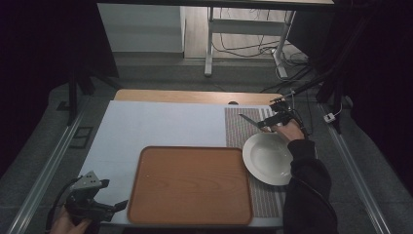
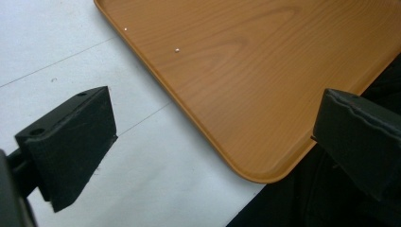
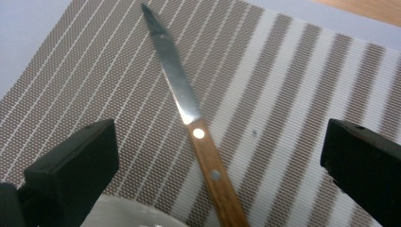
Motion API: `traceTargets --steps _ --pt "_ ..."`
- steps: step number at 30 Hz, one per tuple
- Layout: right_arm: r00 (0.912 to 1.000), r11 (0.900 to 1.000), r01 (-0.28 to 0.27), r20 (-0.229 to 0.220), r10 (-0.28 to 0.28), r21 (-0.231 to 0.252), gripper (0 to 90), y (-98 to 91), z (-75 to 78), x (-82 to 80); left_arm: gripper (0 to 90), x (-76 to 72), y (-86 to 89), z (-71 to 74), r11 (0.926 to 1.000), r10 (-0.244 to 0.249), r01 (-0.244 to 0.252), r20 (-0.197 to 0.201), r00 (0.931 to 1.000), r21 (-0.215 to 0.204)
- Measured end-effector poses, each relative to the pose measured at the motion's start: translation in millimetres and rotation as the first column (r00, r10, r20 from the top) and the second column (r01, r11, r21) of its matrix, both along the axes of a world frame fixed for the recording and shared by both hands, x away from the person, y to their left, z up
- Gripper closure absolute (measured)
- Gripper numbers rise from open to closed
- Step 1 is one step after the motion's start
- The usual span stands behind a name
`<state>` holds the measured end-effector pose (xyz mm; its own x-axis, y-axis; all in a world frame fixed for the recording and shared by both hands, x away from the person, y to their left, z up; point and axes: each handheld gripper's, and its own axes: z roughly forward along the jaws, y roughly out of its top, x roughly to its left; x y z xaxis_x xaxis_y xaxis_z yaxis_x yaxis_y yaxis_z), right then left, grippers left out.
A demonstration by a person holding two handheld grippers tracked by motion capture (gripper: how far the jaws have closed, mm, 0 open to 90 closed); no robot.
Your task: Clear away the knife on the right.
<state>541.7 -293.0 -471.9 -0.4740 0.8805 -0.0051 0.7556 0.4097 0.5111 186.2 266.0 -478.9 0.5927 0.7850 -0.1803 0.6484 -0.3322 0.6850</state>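
A knife (image 1: 251, 119) with a wooden handle (image 3: 213, 165) and a steel blade (image 3: 175, 80) lies on the striped placemat (image 1: 236, 129) at the far right of the table. My right gripper (image 1: 268, 122) is open just behind the handle end. In the right gripper view the right gripper (image 3: 221, 130) has a jaw on each side of the knife, and neither touches it. A white deep plate (image 1: 268, 158) sits on the placemat nearer the person. My left gripper (image 1: 119, 205) is open and empty at the near left, beside the wooden tray (image 1: 190, 185).
The left gripper (image 2: 216, 99) hovers over the tray's near corner (image 2: 255, 175) and the white table cover (image 2: 142, 156). The plate's rim (image 3: 127, 215) shows just below the right jaws. Bare white cover (image 1: 160, 126) lies beyond the tray; a desk frame and cables stand behind the table.
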Motion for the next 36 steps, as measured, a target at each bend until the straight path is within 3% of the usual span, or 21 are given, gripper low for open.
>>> traceTargets --steps 7,11,13,15,17,19,25,36 --pt "0.9984 0.9992 0.007 -0.056 -0.009 -0.038 0.0 5.3 -22.8 9.7 0.6 -0.7 0.4 0.0 1.0000 -0.001 0.001 0.002 1.0000 0.000" --pt "0.9974 0.9980 -0.008 -0.071 0.003 -0.062 6.8 2.8 -31.4 11.5 0.6 -0.9 0.4 0.0 1.0000 -0.001 0.001 0.003 1.0000 0.001" --pt "0.9987 0.9972 -0.021 -0.048 0.018 -0.072 14.7 2.4 -30.8 10.5 0.6 -0.8 0.3 0.0 1.0000 -0.001 0.001 0.002 1.0000 0.002" --pt "0.9978 0.9961 -0.055 -0.040 0.052 -0.069 28.5 2.2 -27.3 8.5 0.6 -0.9 0.2 -0.1 1.0000 0.001 -0.001 0.003 1.0000 0.002" --pt "0.9970 0.9952 -0.071 -0.035 0.069 -0.068 33.4 2.8 -26.6 7.7 0.7 -0.8 0.1 0.0 1.0000 0.001 -0.001 0.003 1.0000 0.002" --pt "0.9939 0.9920 -0.108 -0.032 0.106 -0.065 50.1 3.3 -23.7 6.5 0.7 -0.9 0.0 0.0 1.0000 0.000 0.000 0.002 1.0000 0.003" --pt "0.9918 0.9902 -0.125 -0.034 0.123 -0.062 72.7 1.6 -22.3 6.5 0.7 -1.0 0.2 -0.1 1.0000 0.001 -0.001 0.004 1.0000 0.003" --pt "0.9913 0.9903 -0.128 -0.038 0.126 -0.054 77.7 -0.9 -21.7 7.0 0.8 -0.8 -0.4 0.2 1.0000 0.001 -0.001 0.002 1.0000 0.004"
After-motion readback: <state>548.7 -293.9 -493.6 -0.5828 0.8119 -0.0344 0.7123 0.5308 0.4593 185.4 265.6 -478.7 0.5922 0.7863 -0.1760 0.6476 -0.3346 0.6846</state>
